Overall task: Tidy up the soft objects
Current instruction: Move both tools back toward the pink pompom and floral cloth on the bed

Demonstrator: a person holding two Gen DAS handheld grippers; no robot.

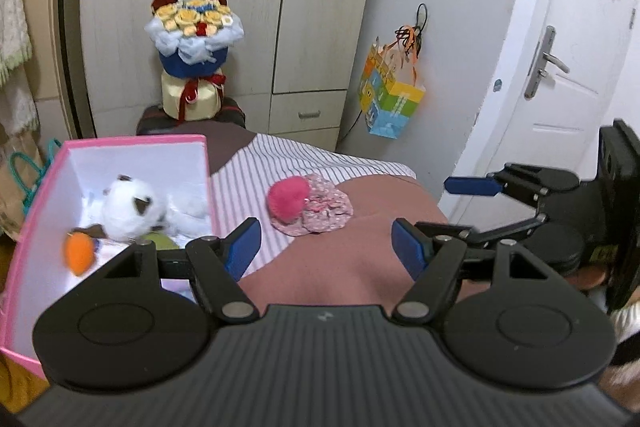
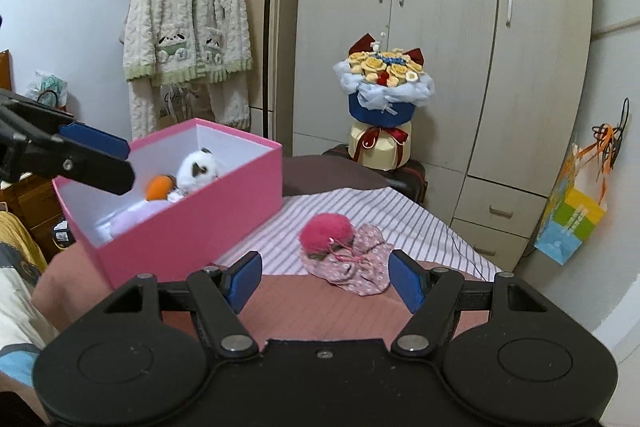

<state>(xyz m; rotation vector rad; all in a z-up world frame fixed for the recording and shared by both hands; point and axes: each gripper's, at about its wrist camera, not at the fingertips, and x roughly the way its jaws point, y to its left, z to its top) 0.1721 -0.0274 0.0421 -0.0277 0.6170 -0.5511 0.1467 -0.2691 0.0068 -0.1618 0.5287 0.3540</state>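
Two grippers hang over the bed, both with their fingers apart and nothing between them, and I read that as readiness for the last pickup rather than a grip in hand. Largest of the task's things is the pink box, set open on the bedcover at my left so that toys can be dropped straight in; it already holds a white plush animal, an orange soft toy and something green beside them that I cannot identify, since my left gripper covers most of it. Out on the cover, well apart from the box, lies a doll with a pink fluffy head and a floral dress, and it sits just ahead of my right gripper, nearly centred in its gap, which I judge makes that hand the natural one to take it. The orange toy is blurred in both views, so its shape stays uncertain. The box's floor is partly hidden by its near wall from the right view, and pale cloth or paper lies there that I cannot make out. The doll's face is tucked under.
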